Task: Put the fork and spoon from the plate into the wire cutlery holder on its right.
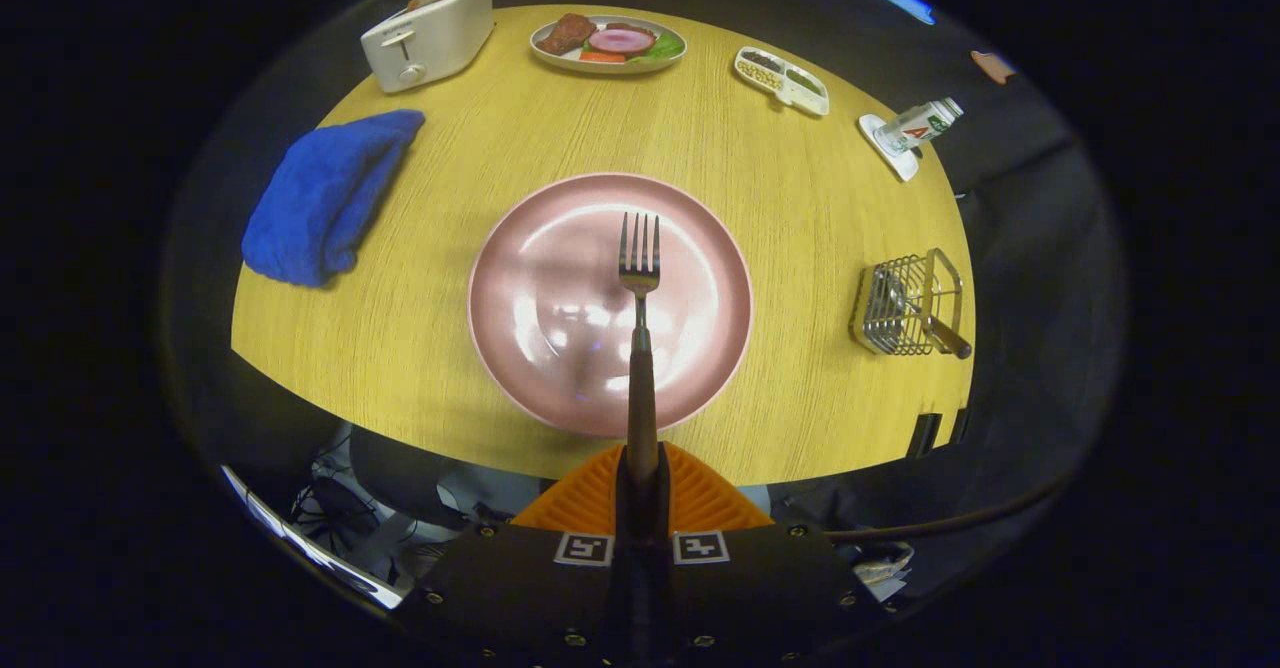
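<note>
Here, on a round wooden table (450, 248), a blue towel (325, 193) lies at left near a white toaster (428, 36). At centre, the gripper (641, 483) is clamped on the brown handle of a fork (640, 333), tines pointing ahead above an empty pink plate (540, 298). Beyond it sit a dish of food (608, 44) and a divided tray (782, 79). To the right, the wire cutlery holder (908, 305) already holds the spoon (925, 320), with a small carton (920, 124) farther back.
</note>
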Motion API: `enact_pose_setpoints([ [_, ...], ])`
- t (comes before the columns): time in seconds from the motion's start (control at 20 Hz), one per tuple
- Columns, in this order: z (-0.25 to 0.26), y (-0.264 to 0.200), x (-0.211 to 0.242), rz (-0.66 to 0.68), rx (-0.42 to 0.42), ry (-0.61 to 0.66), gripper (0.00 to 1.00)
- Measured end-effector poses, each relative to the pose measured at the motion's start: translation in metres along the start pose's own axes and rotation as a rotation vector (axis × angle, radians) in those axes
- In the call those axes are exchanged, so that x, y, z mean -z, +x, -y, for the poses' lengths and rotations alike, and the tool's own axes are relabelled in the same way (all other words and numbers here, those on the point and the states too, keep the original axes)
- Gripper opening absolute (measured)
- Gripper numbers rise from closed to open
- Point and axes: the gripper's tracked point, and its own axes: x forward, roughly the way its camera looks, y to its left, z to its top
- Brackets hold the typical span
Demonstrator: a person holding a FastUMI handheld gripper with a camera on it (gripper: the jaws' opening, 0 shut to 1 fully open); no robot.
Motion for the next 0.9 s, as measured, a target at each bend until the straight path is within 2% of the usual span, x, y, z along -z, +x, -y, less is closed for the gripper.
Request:
enact_pose_setpoints([
  [0.45,0.07,-0.037,-0.028,0.068,0.068,0.165,0.07],
  [0.9,0.146,-0.036,-0.027,0.03,0.128,0.36,0.07],
])
